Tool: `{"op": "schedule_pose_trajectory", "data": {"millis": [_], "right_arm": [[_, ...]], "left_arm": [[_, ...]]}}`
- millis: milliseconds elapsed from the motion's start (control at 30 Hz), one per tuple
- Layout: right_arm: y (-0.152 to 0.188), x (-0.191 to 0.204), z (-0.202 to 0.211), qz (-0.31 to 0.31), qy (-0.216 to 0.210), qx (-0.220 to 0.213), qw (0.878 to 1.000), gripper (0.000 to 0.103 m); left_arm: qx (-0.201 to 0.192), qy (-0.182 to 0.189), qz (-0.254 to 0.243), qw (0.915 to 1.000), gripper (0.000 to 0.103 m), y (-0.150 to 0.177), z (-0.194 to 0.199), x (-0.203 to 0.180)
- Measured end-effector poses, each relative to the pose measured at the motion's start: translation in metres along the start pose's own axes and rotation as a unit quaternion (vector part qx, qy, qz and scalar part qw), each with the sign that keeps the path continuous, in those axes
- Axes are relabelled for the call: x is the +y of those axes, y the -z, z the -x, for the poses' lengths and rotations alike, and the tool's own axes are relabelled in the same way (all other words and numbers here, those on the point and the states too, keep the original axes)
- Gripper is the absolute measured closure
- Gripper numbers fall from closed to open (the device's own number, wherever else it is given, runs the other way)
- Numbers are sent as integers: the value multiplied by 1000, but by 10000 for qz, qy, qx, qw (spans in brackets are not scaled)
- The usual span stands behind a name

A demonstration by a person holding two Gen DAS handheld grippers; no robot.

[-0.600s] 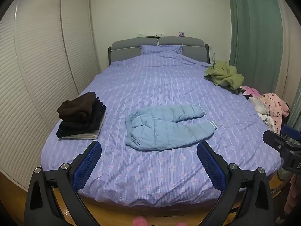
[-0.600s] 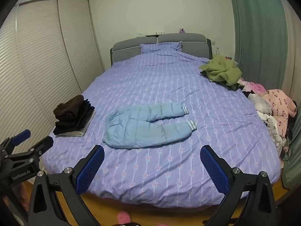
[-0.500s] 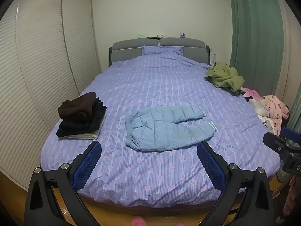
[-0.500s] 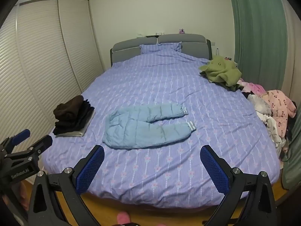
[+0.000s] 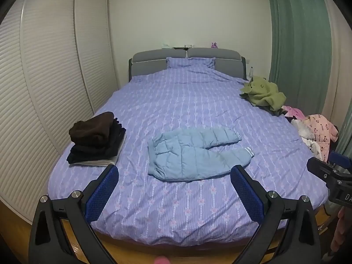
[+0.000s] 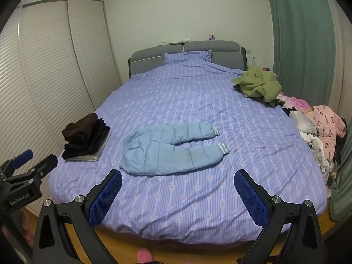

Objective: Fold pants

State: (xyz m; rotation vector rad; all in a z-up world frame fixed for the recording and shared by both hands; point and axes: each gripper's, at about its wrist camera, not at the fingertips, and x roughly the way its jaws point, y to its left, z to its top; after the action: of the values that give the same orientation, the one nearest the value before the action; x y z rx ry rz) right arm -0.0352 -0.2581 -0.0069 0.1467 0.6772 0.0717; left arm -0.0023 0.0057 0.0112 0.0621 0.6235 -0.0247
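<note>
Item 1: I am holding the left gripper (image 5: 173,177) and right gripper (image 6: 177,181) gaping, empty (2 spread legs), short of the blue pants (image 5: 193,151) lying mid-bed (image 5: 176,215), risking pinching bedding along.

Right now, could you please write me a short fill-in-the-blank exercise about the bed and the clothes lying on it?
1. The light blue pants lie spread out on the ____ bedspread.
2. Both the left gripper and the right gripper are ____ and hold nothing.
3. The folded dark stack sits to the ____ of the pants in both views.
4. The crumpled garment near the curtain is ____.

Missing words: purple; open; left; green
</note>
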Motion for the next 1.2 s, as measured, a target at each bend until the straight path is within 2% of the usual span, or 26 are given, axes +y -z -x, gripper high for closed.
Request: {"op": "schedule_pose_trajectory", "data": {"millis": [1200], "right_arm": [[-2, 1, 1, 28, 21, -27, 10000, 0]], "left_arm": [[-136, -5, -31, 9999, 0, -8, 10, -3]]}}
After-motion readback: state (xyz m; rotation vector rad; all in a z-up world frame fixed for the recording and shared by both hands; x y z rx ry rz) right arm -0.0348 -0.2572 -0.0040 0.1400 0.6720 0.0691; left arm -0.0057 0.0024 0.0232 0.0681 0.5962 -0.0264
